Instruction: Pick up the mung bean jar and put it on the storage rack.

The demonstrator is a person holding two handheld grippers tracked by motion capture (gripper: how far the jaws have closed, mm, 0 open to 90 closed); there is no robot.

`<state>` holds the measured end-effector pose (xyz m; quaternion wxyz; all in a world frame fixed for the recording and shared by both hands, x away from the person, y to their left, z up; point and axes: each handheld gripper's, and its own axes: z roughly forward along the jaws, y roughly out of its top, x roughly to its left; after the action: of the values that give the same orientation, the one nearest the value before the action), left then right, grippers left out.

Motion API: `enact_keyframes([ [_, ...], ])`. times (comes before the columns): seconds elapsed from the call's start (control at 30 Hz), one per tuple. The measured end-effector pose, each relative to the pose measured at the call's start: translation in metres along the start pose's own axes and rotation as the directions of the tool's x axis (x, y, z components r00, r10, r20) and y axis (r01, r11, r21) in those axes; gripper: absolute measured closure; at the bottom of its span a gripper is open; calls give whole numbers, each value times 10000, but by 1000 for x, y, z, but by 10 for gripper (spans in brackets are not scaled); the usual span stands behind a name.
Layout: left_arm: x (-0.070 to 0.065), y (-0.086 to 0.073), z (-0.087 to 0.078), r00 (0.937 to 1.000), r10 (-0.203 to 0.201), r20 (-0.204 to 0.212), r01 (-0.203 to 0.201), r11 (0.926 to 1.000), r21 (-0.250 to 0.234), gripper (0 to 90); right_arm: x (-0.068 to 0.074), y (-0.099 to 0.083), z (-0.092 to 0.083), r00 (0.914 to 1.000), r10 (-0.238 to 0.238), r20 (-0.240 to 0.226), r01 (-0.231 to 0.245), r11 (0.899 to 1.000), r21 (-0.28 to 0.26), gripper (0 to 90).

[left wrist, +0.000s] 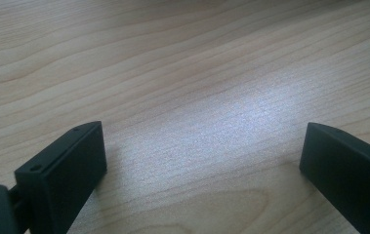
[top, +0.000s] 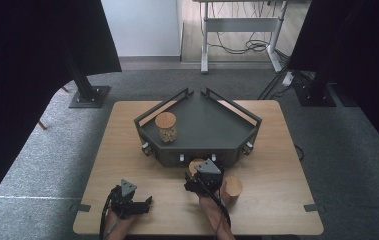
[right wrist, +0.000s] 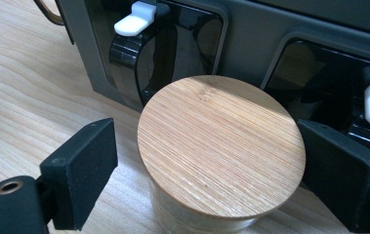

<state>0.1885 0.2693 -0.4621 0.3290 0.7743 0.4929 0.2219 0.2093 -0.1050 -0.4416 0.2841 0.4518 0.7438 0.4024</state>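
Bamboo-lidded and round, a glass jar (right wrist: 221,161) stands on the wooden table (top: 127,150) just in front of a dark grey tray rack (top: 202,125), its flat lid showing fine straight grain and a pale honey tone, the clear wall below it visible in the right gripper view. The right gripper (right wrist: 212,175) is set around that lid with its black jaws partly closed: the right-hand jaw sits against the lid's edge while a narrow gap remains at the left-hand one, so the jar lies between them without being firmly clamped. In the high view the right gripper (top: 203,176) covers most of this jar beside the rack's front wall. Three such jars can be counted: this one, a second (top: 233,187) standing on the table just right of the person's right hand, and a third (top: 166,126) on the rack's top, holding small pale round pieces. The left gripper (left wrist: 202,156) rests low over bare wood near the table's front left edge, its jaws spread wide with nothing between them. Two white tabs (right wrist: 134,18) show in the rack's glossy black front recesses in the right gripper view. No brand, label or writing can be read on any item.
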Motion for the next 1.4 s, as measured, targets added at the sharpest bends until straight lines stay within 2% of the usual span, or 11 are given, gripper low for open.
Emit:
enact_keyframes([
  [0.17, 0, 0, 0, 10000, 2, 0, -2, 10000, 2, 30, 8, -2, 1, 9993, -12, 386, 15, 10000, -90, 165],
  [0.23, 0, 0, 0, 10000, 2, 0, -2, 10000, 2, 30, 10, -3, 0, 9987, 63, 512, -54, 9998, -172, 228],
  [0.57, 0, 0, 0, 10000, 10, 10, -10, 10000, 2, 30, 16, -4, -2, 9971, 244, 725, -232, 9996, -185, 233],
  [1.0, 0, 0, 0, 10000, 13, 12, -13, 10000, 2, 30, 15, -4, -8, 9980, 255, 571, -243, 9995, -208, 233],
  [1.4, 0, 0, 0, 10000, 17, 12, -17, 10000, 0, 30, 12, 7, -24, 9995, 41, 324, -26, 9990, -450, 233],
])
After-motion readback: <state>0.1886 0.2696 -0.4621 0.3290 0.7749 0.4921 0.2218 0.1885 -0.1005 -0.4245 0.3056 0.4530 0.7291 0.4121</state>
